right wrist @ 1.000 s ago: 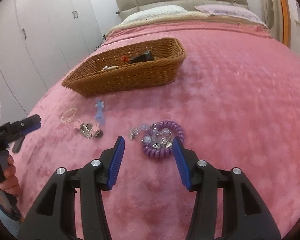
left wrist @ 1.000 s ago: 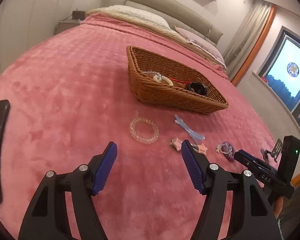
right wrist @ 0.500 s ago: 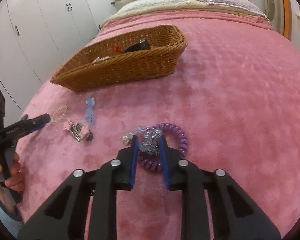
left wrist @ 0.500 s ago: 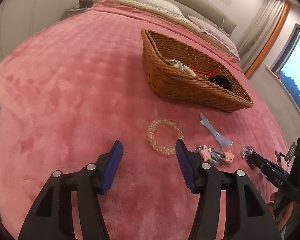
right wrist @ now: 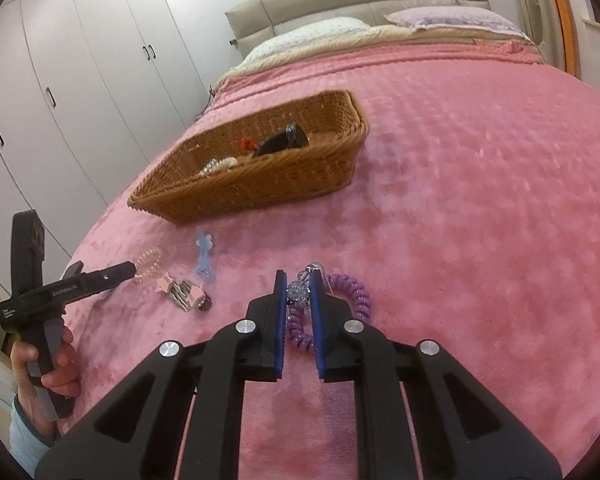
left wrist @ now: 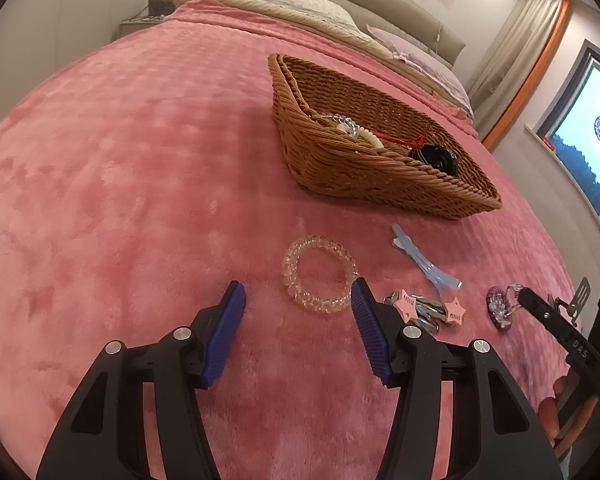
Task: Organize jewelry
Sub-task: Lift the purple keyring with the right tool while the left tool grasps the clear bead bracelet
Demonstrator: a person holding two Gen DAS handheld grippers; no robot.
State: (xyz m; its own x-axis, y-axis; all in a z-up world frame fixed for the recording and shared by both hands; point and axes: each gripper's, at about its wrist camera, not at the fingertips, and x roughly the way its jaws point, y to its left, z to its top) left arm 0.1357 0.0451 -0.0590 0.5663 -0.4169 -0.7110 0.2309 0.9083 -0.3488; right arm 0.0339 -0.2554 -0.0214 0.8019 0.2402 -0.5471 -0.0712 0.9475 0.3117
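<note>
Wardrobe only in right view

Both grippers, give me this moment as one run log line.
right gripper: just closed, shut on purple coil bracelet | left gripper: open, clear bracelet just beyond its tips | wicker basket: holds some jewelry

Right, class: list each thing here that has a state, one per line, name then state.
Right gripper: shut on the purple coil bracelet, jaws just closed.
Left gripper: open, empty.
Clear bracelet: flat on the blanket.
Basket: holding several pieces.
Blue clip: loose outside it.
</note>
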